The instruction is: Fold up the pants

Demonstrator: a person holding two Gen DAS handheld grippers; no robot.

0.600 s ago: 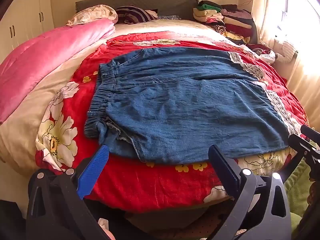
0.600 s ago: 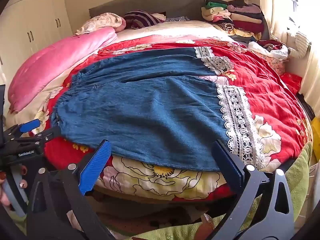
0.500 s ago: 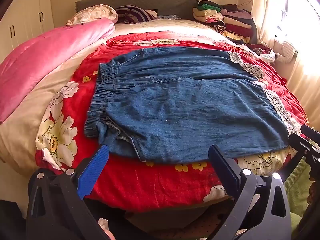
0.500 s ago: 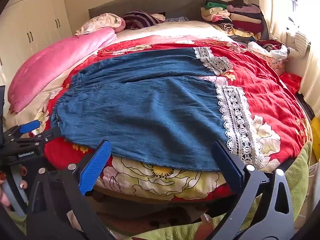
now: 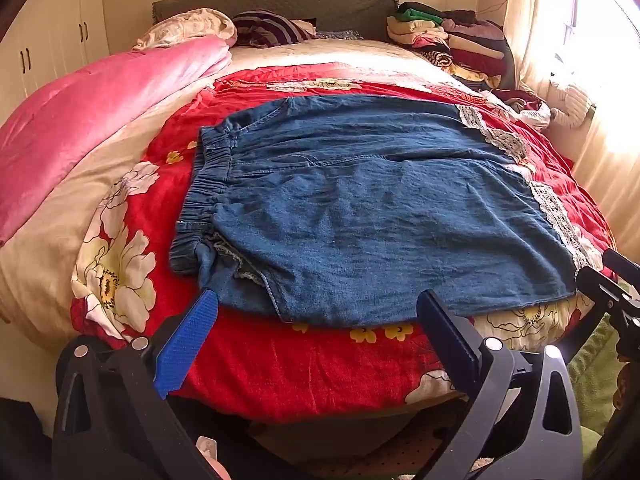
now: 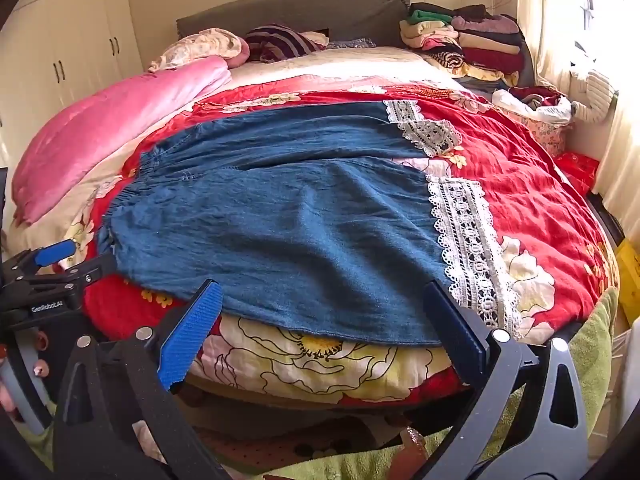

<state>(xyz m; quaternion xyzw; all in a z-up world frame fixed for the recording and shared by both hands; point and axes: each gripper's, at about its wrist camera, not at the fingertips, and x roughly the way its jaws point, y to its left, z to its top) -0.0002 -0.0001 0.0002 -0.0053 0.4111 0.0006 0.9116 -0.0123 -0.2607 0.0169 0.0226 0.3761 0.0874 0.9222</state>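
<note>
both my grippers, left gripper (image 5: 316, 332) and right gripper (image 6: 320, 320), gape wide, holding nothing. pants (image 5: 360, 208) lie flat on the red quilt (image 5: 280, 368). i judge them soft, limp denim; i'd pinch waistband (image 5: 204, 196) and lace hem (image 6: 468, 240).

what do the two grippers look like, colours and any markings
Both the left gripper and the right gripper have black skeleton frames with triangular cutouts and silver rivets. Each has two flat fingers faced with ribbed blue pads. In the right wrist view, the left gripper's black body carries small white lettering and a blue tip.
</note>
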